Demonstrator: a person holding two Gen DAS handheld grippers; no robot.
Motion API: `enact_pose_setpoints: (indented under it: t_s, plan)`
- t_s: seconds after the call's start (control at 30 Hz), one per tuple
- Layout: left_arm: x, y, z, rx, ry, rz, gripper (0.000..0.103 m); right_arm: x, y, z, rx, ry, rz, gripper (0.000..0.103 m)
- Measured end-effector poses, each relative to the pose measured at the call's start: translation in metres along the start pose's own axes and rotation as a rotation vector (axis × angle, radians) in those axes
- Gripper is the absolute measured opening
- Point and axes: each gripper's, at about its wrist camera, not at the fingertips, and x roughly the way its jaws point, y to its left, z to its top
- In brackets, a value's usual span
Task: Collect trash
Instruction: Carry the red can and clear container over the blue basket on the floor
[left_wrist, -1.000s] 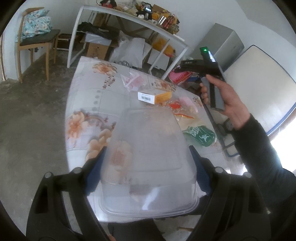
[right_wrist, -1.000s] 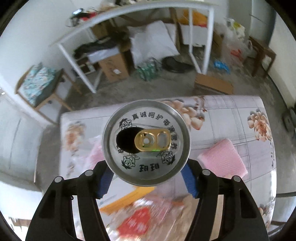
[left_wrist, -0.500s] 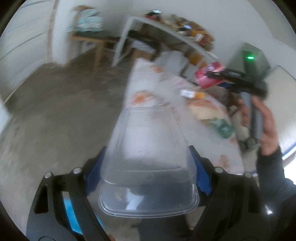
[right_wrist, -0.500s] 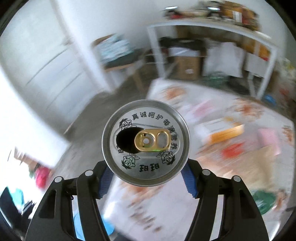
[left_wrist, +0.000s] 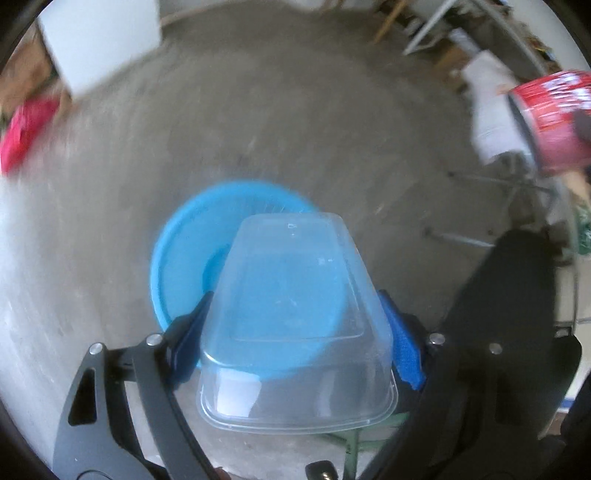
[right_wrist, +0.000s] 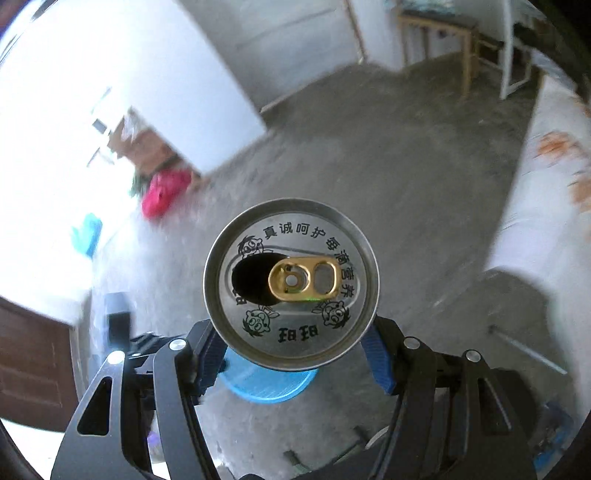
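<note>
1. Since the earlier pictures both hand-held grippers have swung away from the flowered tabletop (right_wrist: 546, 177), which then filled the views. They now point down at the grey concrete floor (left_wrist: 295, 122), where a blue basin (left_wrist: 184, 254) stands.
2. The left hand-held gripper (left_wrist: 297, 332) holds a clear plastic container (left_wrist: 295, 317) between its blue pads, one pad on each long side. The container is upside down to the camera, its flat bottom facing forward and its rim nearest the lens.
3. In the left wrist view this container is directly above the blue basin, which shows through the clear plastic and around it.
4. The right hand-held gripper (right_wrist: 291, 345) holds a drink can (right_wrist: 291, 284) by its sides. The can's silver top faces the camera, with a gold pull tab and an open hole.
5. In the right wrist view the blue basin (right_wrist: 266, 384) shows only as a small part below the can, between the gripper's fingers.
6. In the left wrist view the same can (left_wrist: 550, 122) appears as a red, blurred shape, well to the upper right of the basin.
7. A pink object (right_wrist: 164, 192) lies on the floor beyond the basin, near a white wall. The tabletop is at the right edge of the right wrist view, well apart from the basin.
</note>
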Motion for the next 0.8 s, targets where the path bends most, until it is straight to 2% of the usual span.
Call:
enact_pose_setpoints:
  t_s: [0.1,0.27,0.5,0.63,0.8]
  plan:
    - [0.049,0.015,-0.006,-0.029,0.055,0.038,0.08,0.048,0.029,-0.024,-0.027,0.079,0.004,0.063]
    - [0.112,0.022,-0.006,-0.007,0.104,0.098,0.08,0.117,0.034,-0.037,-0.063,0.217,0.005,0.063]
    - [0.181,0.036,-0.007,-0.014,0.195,0.14,0.082,0.153,0.024,-0.046,-0.061,0.284,-0.028,0.063]
    - [0.196,0.042,-0.009,-0.014,0.217,0.17,0.084,0.164,0.017,-0.047,-0.053,0.309,-0.048,0.063]
    - [0.176,0.054,-0.011,-0.024,0.195,0.156,0.088,0.192,0.02,-0.049,-0.064,0.331,-0.056,0.063]
